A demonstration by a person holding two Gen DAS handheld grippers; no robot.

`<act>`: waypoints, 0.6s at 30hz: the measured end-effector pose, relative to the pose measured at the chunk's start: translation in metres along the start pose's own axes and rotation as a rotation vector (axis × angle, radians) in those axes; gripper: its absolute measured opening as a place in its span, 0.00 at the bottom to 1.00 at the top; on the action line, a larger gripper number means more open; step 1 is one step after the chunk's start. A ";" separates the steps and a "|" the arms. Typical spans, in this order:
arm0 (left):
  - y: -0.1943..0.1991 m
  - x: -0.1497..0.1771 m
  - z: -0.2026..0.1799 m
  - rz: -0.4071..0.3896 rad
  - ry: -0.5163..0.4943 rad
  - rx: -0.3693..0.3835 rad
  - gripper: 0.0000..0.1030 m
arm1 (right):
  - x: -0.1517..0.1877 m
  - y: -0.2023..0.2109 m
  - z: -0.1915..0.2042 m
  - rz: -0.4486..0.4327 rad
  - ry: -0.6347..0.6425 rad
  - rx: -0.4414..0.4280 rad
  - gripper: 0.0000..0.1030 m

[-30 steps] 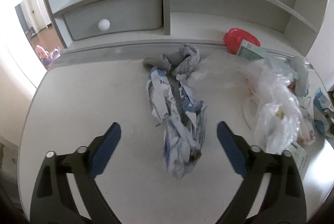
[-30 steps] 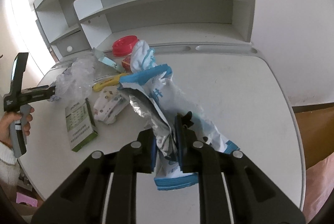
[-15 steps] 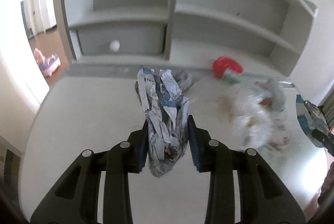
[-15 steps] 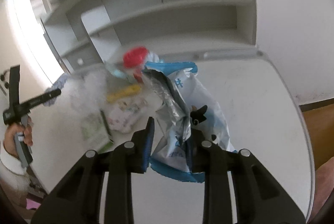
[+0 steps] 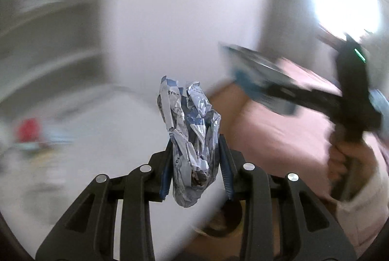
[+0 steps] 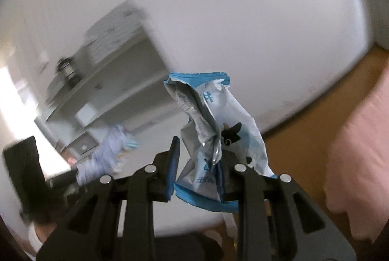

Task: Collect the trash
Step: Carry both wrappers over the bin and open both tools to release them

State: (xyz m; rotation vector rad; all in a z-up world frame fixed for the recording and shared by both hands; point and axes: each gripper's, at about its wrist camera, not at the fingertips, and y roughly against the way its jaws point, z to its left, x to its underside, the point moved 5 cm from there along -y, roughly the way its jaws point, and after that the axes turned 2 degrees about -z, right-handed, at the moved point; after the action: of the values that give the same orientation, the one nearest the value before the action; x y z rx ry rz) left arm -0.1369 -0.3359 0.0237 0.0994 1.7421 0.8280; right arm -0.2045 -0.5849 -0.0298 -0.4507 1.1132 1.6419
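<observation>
Left gripper point(image 5: 195, 163) pinches a crumpled wrapper point(image 5: 192, 134) between its blue pads, jaws pressed on both sides; wrapper sticks up and hangs below the fingers, lifted clear of the desk point(image 5: 97, 139). Right gripper point(image 6: 198, 168) clamps a white-and-blue bag point(image 6: 218, 134), foil inside showing, also in the air. Left view: right hand point(image 5: 345, 159) on its black handle, bag blurred. Background heavily blurred: grey shelf point(image 6: 116, 91), white wall point(image 6: 243, 18), pink fabric point(image 6: 359, 139), red blob point(image 5: 28, 129) on the desk.
</observation>
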 end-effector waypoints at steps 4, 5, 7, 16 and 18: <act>-0.074 0.041 -0.101 0.163 -0.071 0.203 0.32 | 0.041 0.010 -0.097 0.064 -0.179 0.108 0.25; -0.100 0.061 -0.119 0.240 -0.067 0.242 0.32 | 0.060 0.004 -0.128 0.104 -0.237 0.143 0.25; -0.148 0.101 -0.137 0.376 -0.070 0.253 0.32 | 0.094 -0.015 -0.174 0.190 -0.340 0.176 0.25; -0.315 0.245 -0.078 0.801 -0.053 0.015 0.32 | 0.254 -0.140 -0.279 0.642 -0.639 0.222 0.26; -0.325 0.257 -0.061 0.827 0.010 -0.001 0.32 | 0.276 -0.157 -0.284 0.695 -0.676 0.232 0.25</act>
State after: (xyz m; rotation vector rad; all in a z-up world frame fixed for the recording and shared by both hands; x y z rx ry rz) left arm -0.1701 -0.4889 -0.3648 0.8574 1.7018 1.4126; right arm -0.2332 -0.6700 -0.4461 0.6839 0.9533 1.9878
